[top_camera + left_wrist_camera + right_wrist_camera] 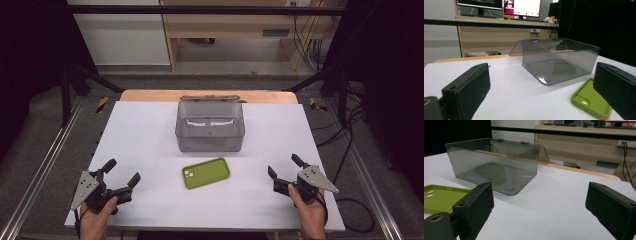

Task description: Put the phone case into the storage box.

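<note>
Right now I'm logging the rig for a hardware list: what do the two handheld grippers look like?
Both match: the left gripper and right gripper are black, each with two blocky jaws faced in dark padding, and a grey three-cornered plate on top. A black cable trails from each. The hands holding them are bare, no sleeves in sight.

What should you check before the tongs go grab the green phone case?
1. Left tongs open with nothing between them: ok.
2. Right tongs open with nothing between them: ok.
3. Green phone case lies flat on the white table, apart from both tongs: ok.
4. Nothing lies between the case and either tongs: ok.
5. Grey see-through box has its lid tipped back, top open: ok.
6. Box has nothing inside: ok.
</note>
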A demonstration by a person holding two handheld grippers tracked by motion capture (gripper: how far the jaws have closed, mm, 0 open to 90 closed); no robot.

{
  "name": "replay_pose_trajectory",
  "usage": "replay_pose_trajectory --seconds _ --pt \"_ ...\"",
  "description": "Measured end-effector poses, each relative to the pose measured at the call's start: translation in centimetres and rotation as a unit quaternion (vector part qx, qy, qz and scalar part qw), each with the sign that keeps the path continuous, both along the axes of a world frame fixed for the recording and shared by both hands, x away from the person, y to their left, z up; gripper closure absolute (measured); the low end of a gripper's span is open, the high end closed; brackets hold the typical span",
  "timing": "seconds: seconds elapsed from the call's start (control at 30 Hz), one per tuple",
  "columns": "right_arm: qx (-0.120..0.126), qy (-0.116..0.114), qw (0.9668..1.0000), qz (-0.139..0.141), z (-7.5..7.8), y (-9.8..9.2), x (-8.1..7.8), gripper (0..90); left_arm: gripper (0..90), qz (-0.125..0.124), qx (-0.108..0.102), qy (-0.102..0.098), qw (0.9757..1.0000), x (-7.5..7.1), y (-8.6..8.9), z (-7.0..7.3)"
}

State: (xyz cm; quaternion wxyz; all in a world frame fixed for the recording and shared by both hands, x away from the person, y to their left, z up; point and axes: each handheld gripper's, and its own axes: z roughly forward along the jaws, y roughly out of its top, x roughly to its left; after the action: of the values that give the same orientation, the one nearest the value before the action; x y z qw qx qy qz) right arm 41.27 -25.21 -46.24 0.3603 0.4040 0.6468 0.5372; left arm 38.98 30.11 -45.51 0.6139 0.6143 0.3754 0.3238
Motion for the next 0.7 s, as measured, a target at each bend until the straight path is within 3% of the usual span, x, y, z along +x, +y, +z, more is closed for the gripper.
replay_pose_trajectory --seconds 0.1,0.37,0.4,0.5,0.53,0.57,0.6,0.7 --pt "0.007 0.035 0.9993 0.005 0.0 0.1 0.2 7.3 1.1 -0.002 -0.001 0.004 1.0000 0.0 0.0 0.0" --pt "0.005 0.069 0.9975 0.013 -0.2 0.6 0.4 6.3 1.3 -0.005 0.002 0.010 0.9999 0.0 -0.2 -0.1" --pt "0.004 0.085 0.9962 0.017 -0.3 0.9 0.5 5.9 1.3 -0.004 0.003 0.010 0.9999 0.0 -0.2 -0.1" --pt "-0.003 0.089 0.9959 0.020 -0.4 1.3 0.5 5.5 1.3 -0.005 0.006 0.009 0.9999 -0.1 -0.2 -0.1" --pt "-0.019 0.100 0.9946 0.018 -0.3 2.2 0.7 5.5 1.3 -0.002 0.004 0.009 0.9999 -0.2 -0.1 -0.1" --pt "-0.019 0.100 0.9946 0.018 -0.3 2.2 0.7 5.5 1.3 -0.002 0.004 0.009 0.9999 -0.2 -0.1 -0.1" --pt "-0.041 0.114 0.9924 0.020 -0.3 3.0 0.9 5.7 1.3 -0.002 0.003 0.010 0.9999 -0.2 -0.1 -0.1" --pt "-0.061 0.126 0.9896 0.030 0.0 4.2 1.1 7.7 1.4 -0.001 0.004 0.012 0.9999 -0.2 0.0 -0.2"
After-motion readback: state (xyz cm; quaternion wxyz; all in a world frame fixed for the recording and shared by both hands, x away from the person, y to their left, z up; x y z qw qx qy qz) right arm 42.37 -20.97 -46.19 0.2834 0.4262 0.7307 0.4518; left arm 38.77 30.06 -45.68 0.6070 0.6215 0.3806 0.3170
